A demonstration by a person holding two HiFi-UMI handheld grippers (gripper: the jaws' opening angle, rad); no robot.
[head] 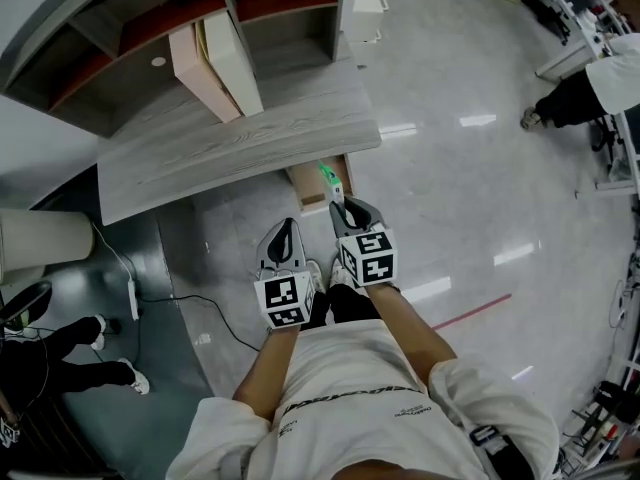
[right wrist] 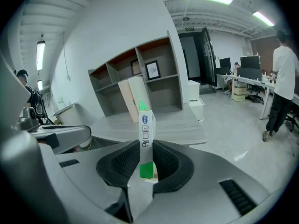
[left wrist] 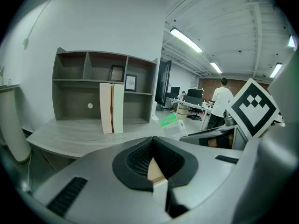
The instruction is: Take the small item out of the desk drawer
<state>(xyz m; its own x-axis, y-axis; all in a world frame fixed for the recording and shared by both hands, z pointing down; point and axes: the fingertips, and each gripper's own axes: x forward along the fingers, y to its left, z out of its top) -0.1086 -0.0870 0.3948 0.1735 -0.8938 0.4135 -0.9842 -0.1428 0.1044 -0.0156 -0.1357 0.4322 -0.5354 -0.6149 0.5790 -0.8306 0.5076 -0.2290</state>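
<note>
Right, on my right gripper [right wrist: 145, 148] the pads are clamped on a slim green-and-white packet [right wrist: 145, 125]. It stands upright between them, its green tip poking out at 12 o'clock past the fingertips. In the head view the packet lines up over the open drawer [head: 305, 190], which lies at 12 o'clock from that gripper. My left gripper [left wrist: 152, 146] has its fingertips pressed together with nothing between them; only a tan sliver shows through the gap lower down behind the tips. In the head view it sits close beside the right one, at about 8 o'clock from it. The drawer juts from under the front edge of the grey wood-grain desk [head: 230, 143]. On the desk, at 11 o'clock from the grippers, stands a grey shelf unit [head: 110, 38], with a pair of pale upright binders [head: 225, 63] in front of its divider. Two small framed pictures [left wrist: 131, 82] sit in its compartments. A person in a white top [right wrist: 282, 73] stands on the glossy floor [head: 470, 198] at 3 o'clock in the right gripper view, well apart from the desk
</note>
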